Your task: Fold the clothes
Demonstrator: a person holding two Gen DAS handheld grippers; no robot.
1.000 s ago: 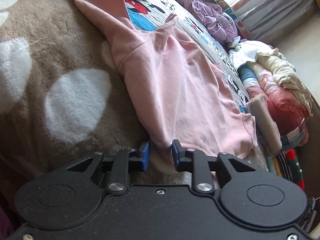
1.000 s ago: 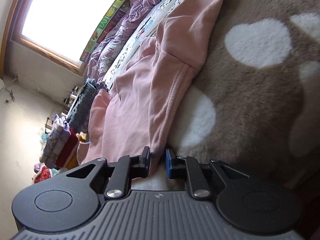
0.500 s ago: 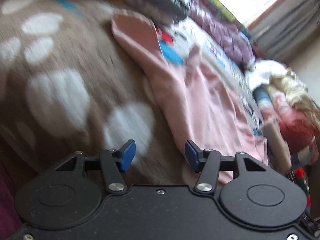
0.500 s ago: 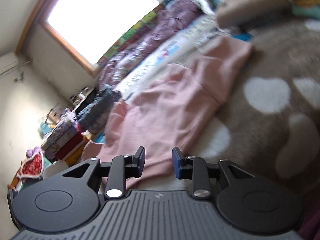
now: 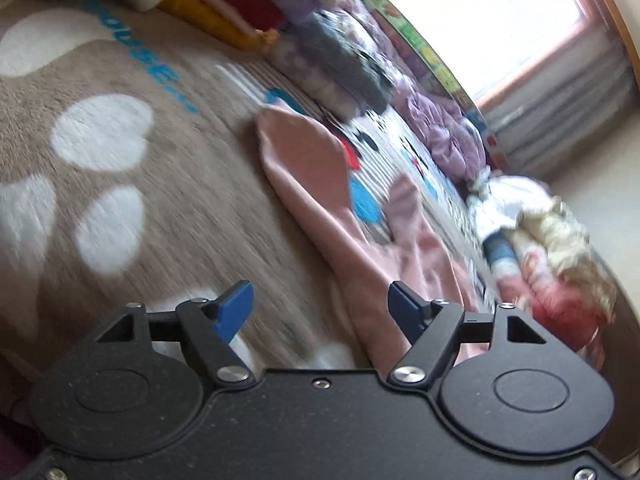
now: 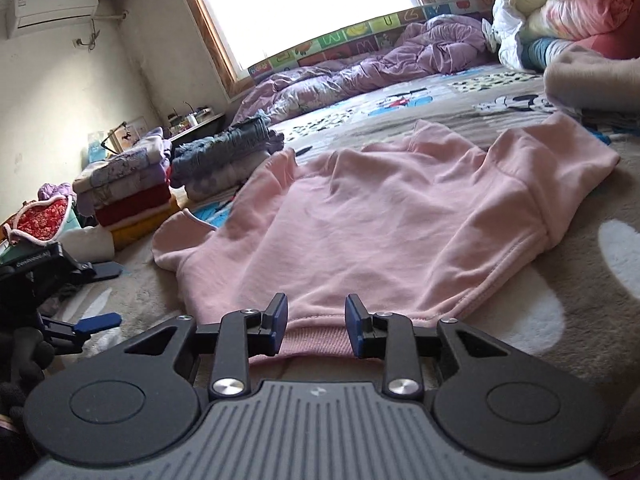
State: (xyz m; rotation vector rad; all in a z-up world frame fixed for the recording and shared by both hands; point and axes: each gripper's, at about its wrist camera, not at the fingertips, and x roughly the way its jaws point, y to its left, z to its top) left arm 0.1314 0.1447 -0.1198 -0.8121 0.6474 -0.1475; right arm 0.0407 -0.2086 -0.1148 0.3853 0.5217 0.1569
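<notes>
A pink sweatshirt lies spread flat on a brown blanket with white hearts, its ribbed hem towards me and a sleeve folded over on the right. My right gripper hovers just above that hem, partly open, its pads not touching the cloth. In the left wrist view the sweatshirt runs away to the right. My left gripper is opening wide over the blanket, with the garment's edge by its right finger and nothing gripped. A blue fingertip of the left gripper shows at the lower left of the right wrist view.
Stacks of folded clothes stand at the left edge of the bed. A rumpled purple quilt lies under the window. A heap of bedding and clothes rises at the far right, and a cartoon-print sheet lies beyond the sweatshirt.
Both grippers let go of the sweatshirt's hem and drew back. The left one opened wide and swung left over the blanket. The right one rolled level and opened partway.
</notes>
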